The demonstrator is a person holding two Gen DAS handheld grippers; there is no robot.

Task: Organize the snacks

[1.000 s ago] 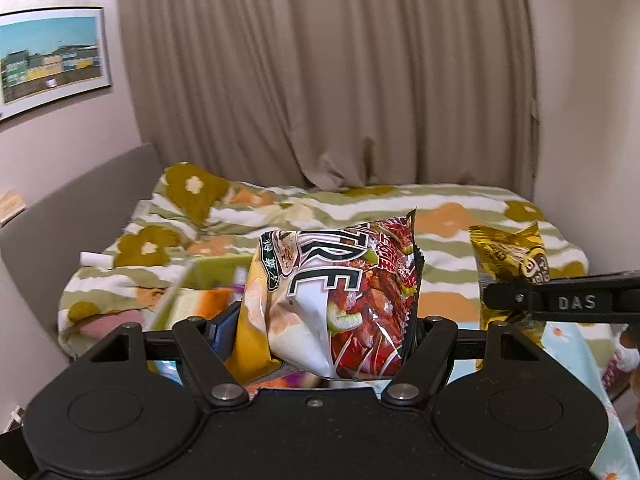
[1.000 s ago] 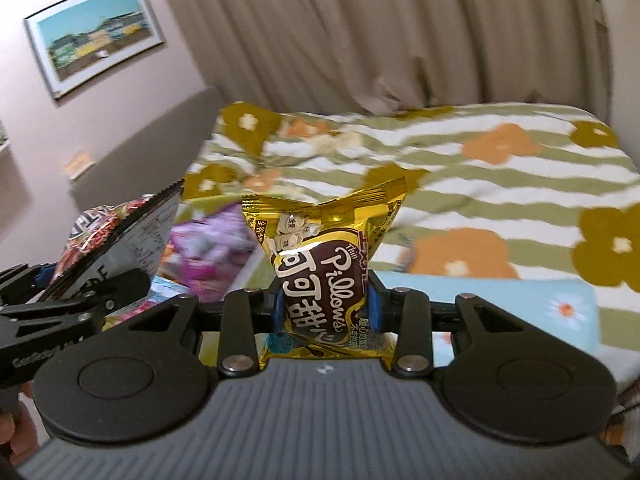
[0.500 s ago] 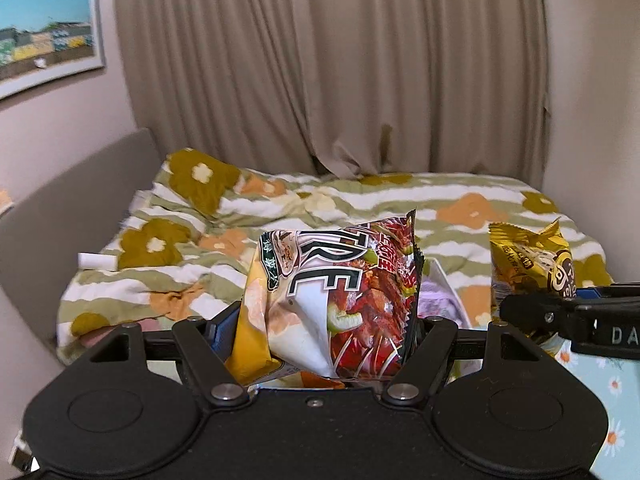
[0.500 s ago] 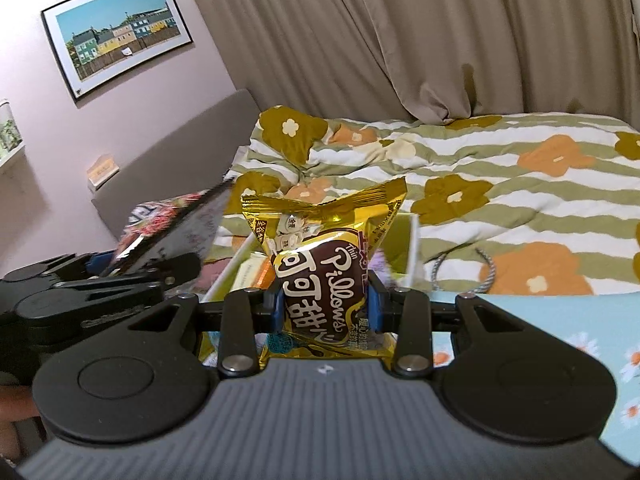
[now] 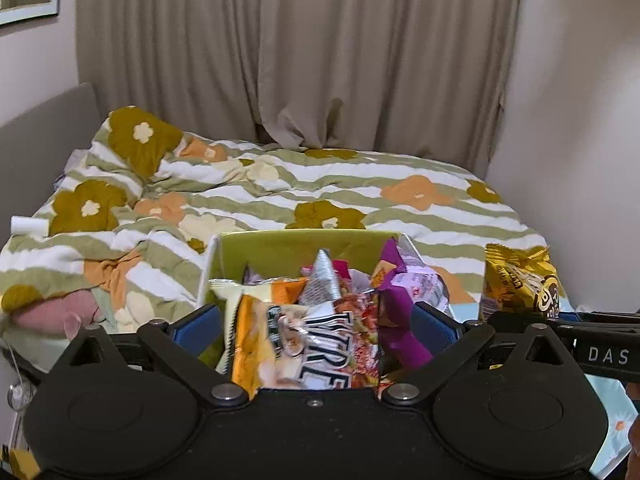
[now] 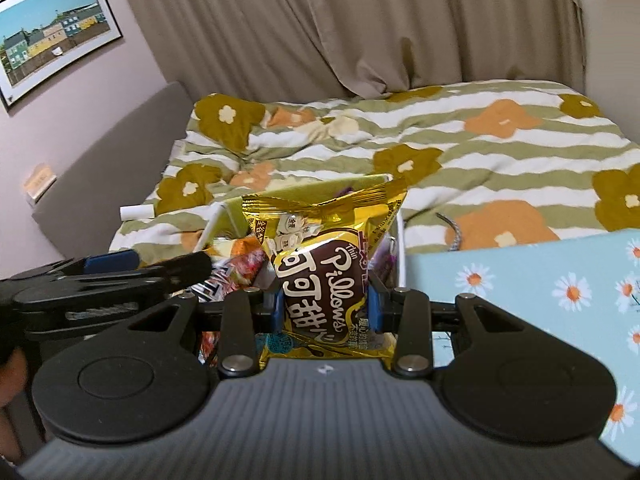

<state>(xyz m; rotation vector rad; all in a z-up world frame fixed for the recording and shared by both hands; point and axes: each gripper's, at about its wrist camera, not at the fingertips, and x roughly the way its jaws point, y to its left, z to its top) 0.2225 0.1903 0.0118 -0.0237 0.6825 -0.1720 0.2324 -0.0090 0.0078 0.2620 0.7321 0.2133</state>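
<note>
A bed [image 5: 400, 184] with a rumpled green-and-white striped floral duvet fills a room with beige curtains [image 5: 296, 52] and a framed harbour print [image 6: 52, 36]. On it sits a green-lined box [image 5: 296, 246] crammed with crinkly foil snack packets. The left gripper [image 5: 316, 324] has its blue pads spread apart either side of a red-orange bag [image 5: 320, 344] lying in the box. The right gripper [image 6: 326, 304] clamps an upright gold packet [image 6: 320, 272] reading "Pillows".
</note>
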